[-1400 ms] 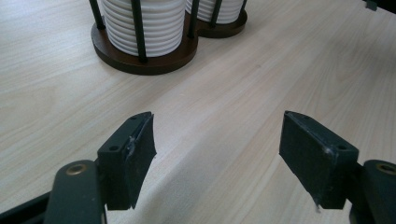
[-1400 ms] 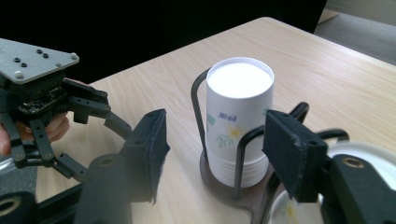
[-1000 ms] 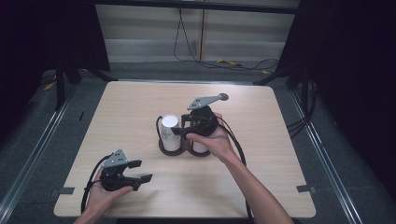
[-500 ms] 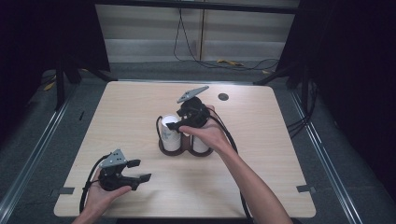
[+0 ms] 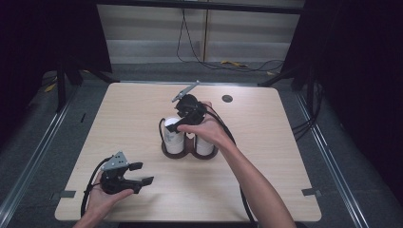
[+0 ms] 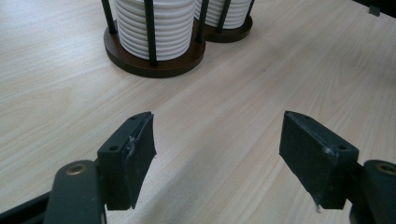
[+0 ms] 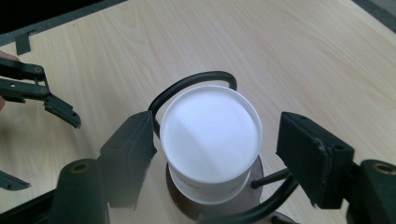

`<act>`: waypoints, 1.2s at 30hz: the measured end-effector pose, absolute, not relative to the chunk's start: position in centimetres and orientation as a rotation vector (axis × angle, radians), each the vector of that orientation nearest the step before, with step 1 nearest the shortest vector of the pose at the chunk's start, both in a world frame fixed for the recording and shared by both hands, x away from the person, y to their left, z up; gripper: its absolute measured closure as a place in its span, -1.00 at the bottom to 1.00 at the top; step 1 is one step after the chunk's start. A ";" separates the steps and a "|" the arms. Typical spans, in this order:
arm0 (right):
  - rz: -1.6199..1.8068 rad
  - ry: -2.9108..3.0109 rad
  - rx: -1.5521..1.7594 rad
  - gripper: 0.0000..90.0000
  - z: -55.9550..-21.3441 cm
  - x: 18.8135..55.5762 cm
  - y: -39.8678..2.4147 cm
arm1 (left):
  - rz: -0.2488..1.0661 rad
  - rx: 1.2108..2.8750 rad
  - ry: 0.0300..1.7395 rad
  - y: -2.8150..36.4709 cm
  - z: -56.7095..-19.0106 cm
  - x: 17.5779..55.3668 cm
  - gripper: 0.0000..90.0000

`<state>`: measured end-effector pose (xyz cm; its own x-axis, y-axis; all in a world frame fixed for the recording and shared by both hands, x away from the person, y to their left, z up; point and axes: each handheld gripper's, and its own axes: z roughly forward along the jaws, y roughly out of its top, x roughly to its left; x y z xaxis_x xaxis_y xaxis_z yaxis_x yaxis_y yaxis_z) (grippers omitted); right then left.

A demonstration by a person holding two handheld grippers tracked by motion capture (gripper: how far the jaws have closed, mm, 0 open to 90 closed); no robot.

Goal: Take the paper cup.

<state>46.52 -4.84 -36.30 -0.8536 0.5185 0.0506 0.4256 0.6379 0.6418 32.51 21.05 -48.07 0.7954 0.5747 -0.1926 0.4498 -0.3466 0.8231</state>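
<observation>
**Right gripper spread over a cup stack**

A stack of ribbed white paper cups [image 7: 210,140] is held in a round dark-wood holder [image 5: 189,151] with black wire posts, mid-counter [image 5: 285,156]. The right gripper [image 7: 215,140] is poised above it, jaws just opening, pads clear of the cup. The left gripper [image 6: 217,154] is spread empty above pale wood grain.

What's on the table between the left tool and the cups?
Nothing: bare table runs from the open left tool to the cups in their holder, seen in the left gripper view.
</observation>
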 end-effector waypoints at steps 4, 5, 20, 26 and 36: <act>0.974 2.748 0.783 -0.38 -36.5 46.8 -4.4 | 0.156 1.997 0.763 21.0 -48.1 32.5 -0.41; 0.958 2.754 0.776 -0.38 -36.6 47.0 -4.3 | 0.156 2.000 0.763 21.0 -48.1 32.5 -0.41; 0.782 2.846 0.767 -0.33 -37.0 47.7 -2.5 | 0.150 2.006 0.759 21.0 -48.1 32.5 -0.41; 0.733 2.867 0.776 -0.33 -37.1 48.1 -2.5 | 0.144 2.007 0.759 20.9 -48.2 32.6 -0.41; 0.684 2.891 0.754 -0.29 -37.6 48.3 -2.0 | 0.151 2.016 0.755 20.8 -48.3 32.5 -0.41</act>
<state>48.35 -1.98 -37.55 -0.8763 0.4802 0.0373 0.4461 0.7798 0.4391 32.51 20.81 -48.26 0.8021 0.5663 -0.1896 0.4498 -0.3639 0.8156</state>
